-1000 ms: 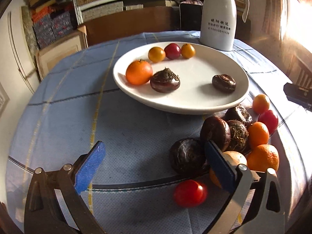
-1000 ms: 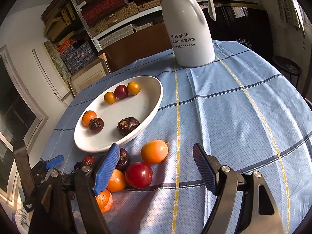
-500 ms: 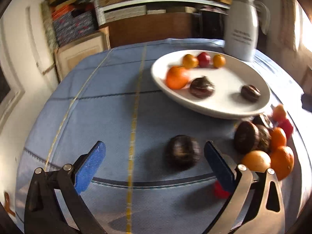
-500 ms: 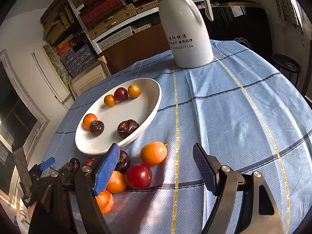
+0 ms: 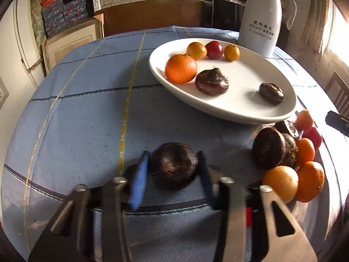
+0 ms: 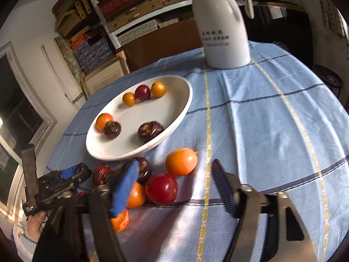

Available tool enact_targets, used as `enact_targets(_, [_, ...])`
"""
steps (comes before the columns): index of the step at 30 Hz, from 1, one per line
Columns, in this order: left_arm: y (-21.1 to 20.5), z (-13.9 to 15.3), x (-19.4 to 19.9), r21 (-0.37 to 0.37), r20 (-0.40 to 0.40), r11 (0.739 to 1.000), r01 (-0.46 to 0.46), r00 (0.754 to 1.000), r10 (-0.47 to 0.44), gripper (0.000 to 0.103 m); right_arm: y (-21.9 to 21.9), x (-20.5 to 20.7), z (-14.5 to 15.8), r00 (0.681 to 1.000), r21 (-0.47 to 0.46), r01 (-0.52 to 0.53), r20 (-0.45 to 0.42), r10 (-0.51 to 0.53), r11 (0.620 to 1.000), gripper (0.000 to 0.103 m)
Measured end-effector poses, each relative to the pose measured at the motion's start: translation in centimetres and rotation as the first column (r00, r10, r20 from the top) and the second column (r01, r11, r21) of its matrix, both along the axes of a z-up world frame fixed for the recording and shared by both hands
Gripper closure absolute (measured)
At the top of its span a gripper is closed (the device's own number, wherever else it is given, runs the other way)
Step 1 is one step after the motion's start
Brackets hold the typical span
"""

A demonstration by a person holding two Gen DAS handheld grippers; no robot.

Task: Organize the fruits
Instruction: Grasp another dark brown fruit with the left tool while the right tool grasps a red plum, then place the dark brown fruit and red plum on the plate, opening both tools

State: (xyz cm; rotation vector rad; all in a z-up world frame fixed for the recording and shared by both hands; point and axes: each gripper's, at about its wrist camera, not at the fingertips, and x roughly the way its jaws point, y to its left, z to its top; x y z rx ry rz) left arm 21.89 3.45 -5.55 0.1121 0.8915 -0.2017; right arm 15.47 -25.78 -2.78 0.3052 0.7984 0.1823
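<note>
My left gripper (image 5: pixel 173 168) is shut on a dark brown water chestnut (image 5: pixel 173 166) that rests on the blue tablecloth. The white oval plate (image 5: pixel 240 111) beyond it holds an orange (image 5: pixel 180 68), three small round fruits at its far rim and two dark chestnuts (image 5: pixel 211 81). A pile of loose fruit lies to the right: dark chestnuts (image 5: pixel 269 147) and oranges (image 5: pixel 280 183). My right gripper (image 6: pixel 174 176) is open above a red tomato (image 6: pixel 161 188) and an orange fruit (image 6: pixel 181 161). The left gripper also shows in the right wrist view (image 6: pixel 72 173).
A tall white thermos jug (image 5: pixel 259 24) stands behind the plate; it also shows in the right wrist view (image 6: pixel 220 26). Shelves with boxes and a wooden cabinet stand behind the round table. The tablecloth (image 6: pixel 272 120) stretches to the right of the fruit.
My left gripper has swung left off the pile and closed its jaws on a dark chestnut. My right gripper has narrowed and dropped closer to the red tomato.
</note>
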Motion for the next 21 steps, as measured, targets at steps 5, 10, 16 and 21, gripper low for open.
enact_targets(5, [0.1,0.0,-0.1,-0.016,-0.003,1.000,-0.002,1.000,0.002,0.062,0.9,-0.4,-1.2,0.996,0.023,-0.060,-0.061,0.062,0.998,0.063])
enact_targets(10, [0.3,0.1,-0.2,-0.010,-0.001,1.000,-0.002,1.000,0.002,0.062,1.2,0.2,-2.2,0.993,0.048,-0.067,-0.089,0.071,0.997,0.063])
enact_targets(16, [0.5,0.3,-0.6,-0.080,-0.003,0.997,0.016,1.000,-0.016,0.063,2.0,0.4,-2.5,0.990,0.041,-0.103,-0.091,0.106,0.994,0.066])
enact_targets(21, [0.5,1.7,-1.9,-0.084,0.069,0.996,0.013,0.998,-0.007,0.063,1.7,0.0,-2.1,0.992,0.046,-0.095,-0.075,0.099,0.994,0.067])
